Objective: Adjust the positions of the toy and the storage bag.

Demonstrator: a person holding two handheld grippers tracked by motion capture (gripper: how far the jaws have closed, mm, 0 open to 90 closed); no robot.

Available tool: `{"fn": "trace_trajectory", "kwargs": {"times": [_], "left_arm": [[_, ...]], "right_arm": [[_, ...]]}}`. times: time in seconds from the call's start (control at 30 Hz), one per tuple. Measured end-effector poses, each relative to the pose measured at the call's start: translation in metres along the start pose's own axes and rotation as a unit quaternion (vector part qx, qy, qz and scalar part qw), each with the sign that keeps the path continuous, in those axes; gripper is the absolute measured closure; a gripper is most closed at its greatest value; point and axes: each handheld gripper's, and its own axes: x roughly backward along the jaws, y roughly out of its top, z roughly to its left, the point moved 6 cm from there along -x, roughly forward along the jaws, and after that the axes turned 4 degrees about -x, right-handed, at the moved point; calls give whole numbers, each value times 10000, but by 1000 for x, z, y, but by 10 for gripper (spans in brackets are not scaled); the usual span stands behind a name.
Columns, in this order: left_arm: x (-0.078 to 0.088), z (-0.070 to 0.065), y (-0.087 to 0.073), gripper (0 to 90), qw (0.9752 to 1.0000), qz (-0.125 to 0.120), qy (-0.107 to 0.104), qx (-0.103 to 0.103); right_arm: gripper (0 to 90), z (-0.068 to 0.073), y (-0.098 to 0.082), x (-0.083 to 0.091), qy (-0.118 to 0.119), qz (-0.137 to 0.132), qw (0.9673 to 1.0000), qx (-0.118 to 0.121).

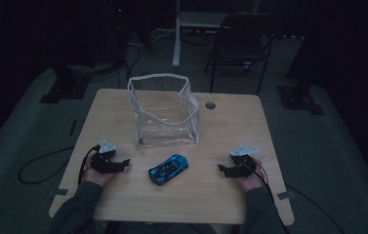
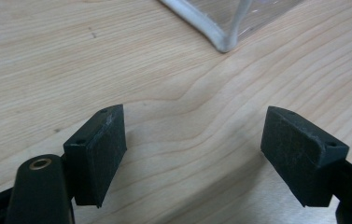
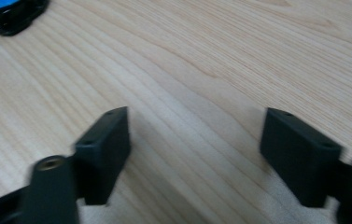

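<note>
The blue toy car (image 1: pixel 168 169) lies on the wooden table (image 1: pixel 230 126) between my two grippers, apart from both. My left gripper (image 1: pixel 124 163) rests to its left, jaws spread with only bare wood between them. My right gripper (image 1: pixel 222 169) sits to its right, jaws likewise apart and holding nothing. Beyond the car, farther from my hands, stands a clear plastic bag (image 1: pixel 164 114), upright and open-topped.

Toy car (image 1: pixel 168 169) before bag (image 1: pixel 164 113)
</note>
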Motion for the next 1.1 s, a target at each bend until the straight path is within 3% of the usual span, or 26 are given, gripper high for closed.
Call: {"fn": "trace_trajectory", "kwargs": {"times": [0.27, 0.57, 1.1], "left_arm": [[4, 0, 3, 242, 10000, -13, 30, -51], [7, -1, 10, 243, 9998, -59, 73, -168], [11, 1, 26, 275, 9994, -208, 41, -274]], "right_arm": [[390, 3, 13, 10, -9, -232, 9997, 85], [404, 3, 22, 14, -14, -280, 9995, 120], [482, 10, 59, 14, 22, -595, 9978, 275]]}}
